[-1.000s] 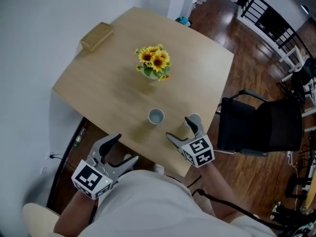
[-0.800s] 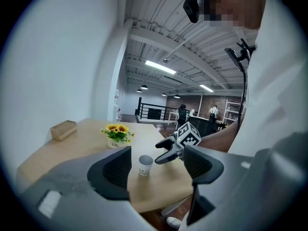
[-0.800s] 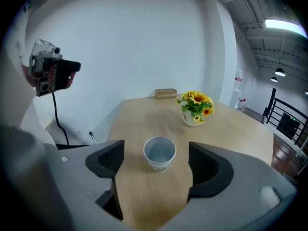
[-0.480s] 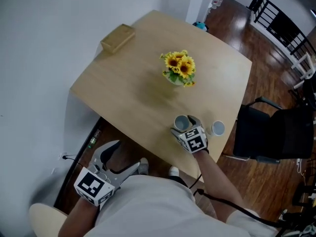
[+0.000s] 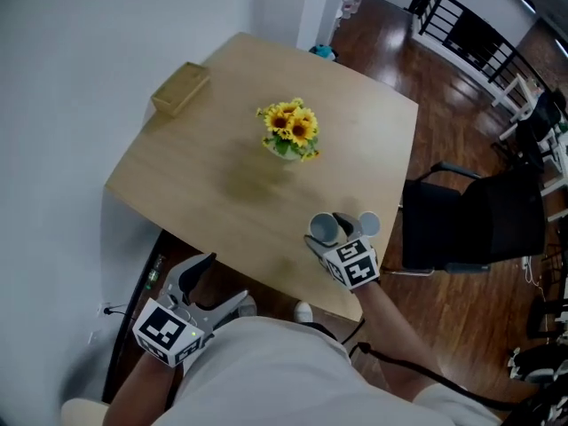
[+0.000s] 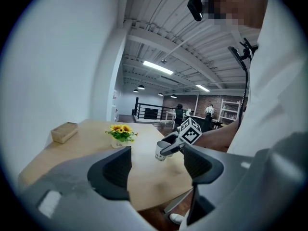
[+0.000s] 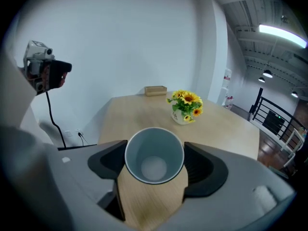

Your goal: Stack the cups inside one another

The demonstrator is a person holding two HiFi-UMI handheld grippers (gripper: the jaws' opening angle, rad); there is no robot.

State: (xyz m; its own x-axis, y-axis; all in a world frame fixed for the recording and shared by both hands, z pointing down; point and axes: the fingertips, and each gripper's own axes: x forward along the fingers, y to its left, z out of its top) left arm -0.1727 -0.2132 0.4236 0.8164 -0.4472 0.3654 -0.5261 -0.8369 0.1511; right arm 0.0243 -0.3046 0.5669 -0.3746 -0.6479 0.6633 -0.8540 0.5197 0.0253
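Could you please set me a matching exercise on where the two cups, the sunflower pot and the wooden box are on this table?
Things: 1 left cup; 2 right cup; 3 sunflower pot; 4 wooden box.
Places: a far left corner of the table; b between the right tool's jaws; c middle of the table; d standing free near the right edge.
Pairs: 1-b, 2-d, 3-c, 4-a.
The right tool's jaws are closing on the left cup.

Looks like an open loft office. Wood floor (image 5: 399,34), black chair (image 5: 461,224) at right, railing (image 5: 470,34) upper right, strip-lit bare ceiling (image 6: 163,42).
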